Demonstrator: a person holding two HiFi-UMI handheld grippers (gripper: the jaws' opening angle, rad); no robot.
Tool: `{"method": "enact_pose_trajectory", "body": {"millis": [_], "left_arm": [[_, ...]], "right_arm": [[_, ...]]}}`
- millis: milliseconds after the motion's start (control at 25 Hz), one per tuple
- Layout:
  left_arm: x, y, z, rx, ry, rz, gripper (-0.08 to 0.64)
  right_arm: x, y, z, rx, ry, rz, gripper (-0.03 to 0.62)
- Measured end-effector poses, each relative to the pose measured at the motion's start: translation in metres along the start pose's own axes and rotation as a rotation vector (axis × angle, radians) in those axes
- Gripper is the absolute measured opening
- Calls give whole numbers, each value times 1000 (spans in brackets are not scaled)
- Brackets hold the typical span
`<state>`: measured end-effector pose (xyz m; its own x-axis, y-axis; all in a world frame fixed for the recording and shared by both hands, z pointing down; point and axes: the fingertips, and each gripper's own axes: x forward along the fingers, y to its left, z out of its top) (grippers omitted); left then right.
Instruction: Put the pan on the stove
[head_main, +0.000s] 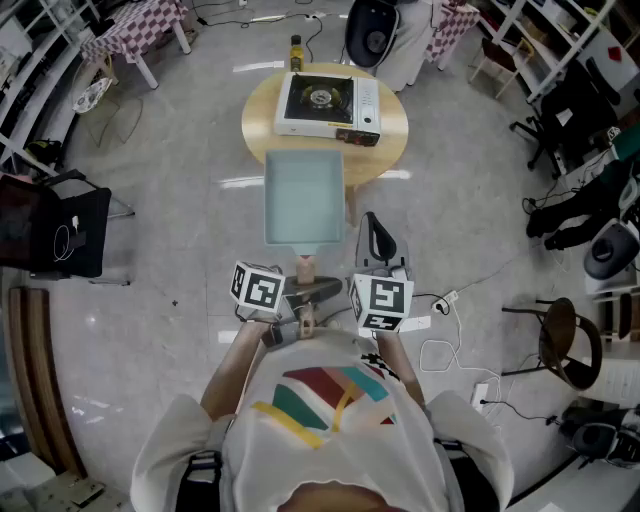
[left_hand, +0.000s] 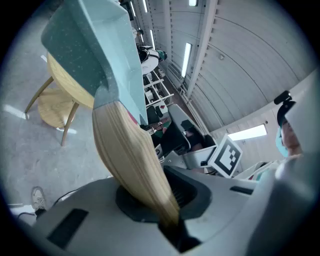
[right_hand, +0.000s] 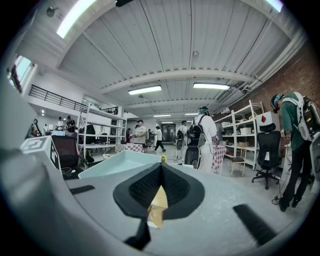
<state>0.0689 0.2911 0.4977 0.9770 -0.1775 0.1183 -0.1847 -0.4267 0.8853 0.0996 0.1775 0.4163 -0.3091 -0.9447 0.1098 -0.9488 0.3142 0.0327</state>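
A square teal pan (head_main: 303, 200) with a wooden handle (head_main: 305, 268) hangs in the air just short of the round wooden table (head_main: 390, 140). My left gripper (head_main: 303, 300) is shut on the handle's near end. In the left gripper view the handle (left_hand: 130, 160) rises out of the closed jaws (left_hand: 170, 220) to the pan (left_hand: 95, 45). On the table stands the white portable gas stove (head_main: 328, 103), its burner bare. My right gripper (head_main: 376, 235) is to the right of the handle, apart from it and shut. In its own view a small tan scrap shows between the pads (right_hand: 160, 172).
A yellow bottle (head_main: 296, 52) stands behind the stove. Cables and a power strip (head_main: 445, 300) lie on the floor at right, near a dark stool (head_main: 570, 340). A black chair (head_main: 60, 235) is at left. Several people (right_hand: 205, 135) stand among shelves far ahead.
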Motion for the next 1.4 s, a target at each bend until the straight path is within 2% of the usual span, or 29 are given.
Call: {"method": "enact_pose_trajectory", "body": {"millis": [160, 400, 720, 880, 1240, 1400], "left_arm": [[-9, 6, 0, 35, 32, 40, 9], [-11, 6, 13, 55, 35, 22, 9], [-13, 14, 22, 39, 49, 10, 11], [-16, 17, 26, 58, 58, 14, 14], [-25, 29, 39, 15, 94, -68, 14], [-37, 37, 43, 38, 129, -66, 14]], "right_arm": [[-2, 2, 0, -14, 5, 1, -6], [-1, 7, 1, -28, -3, 12, -6], [9, 17, -5, 5, -5, 45, -6], [13, 15, -8, 17, 6, 26, -5], [40, 17, -9, 47, 10, -28, -5], [49, 25, -11, 49, 12, -48, -5]]}}
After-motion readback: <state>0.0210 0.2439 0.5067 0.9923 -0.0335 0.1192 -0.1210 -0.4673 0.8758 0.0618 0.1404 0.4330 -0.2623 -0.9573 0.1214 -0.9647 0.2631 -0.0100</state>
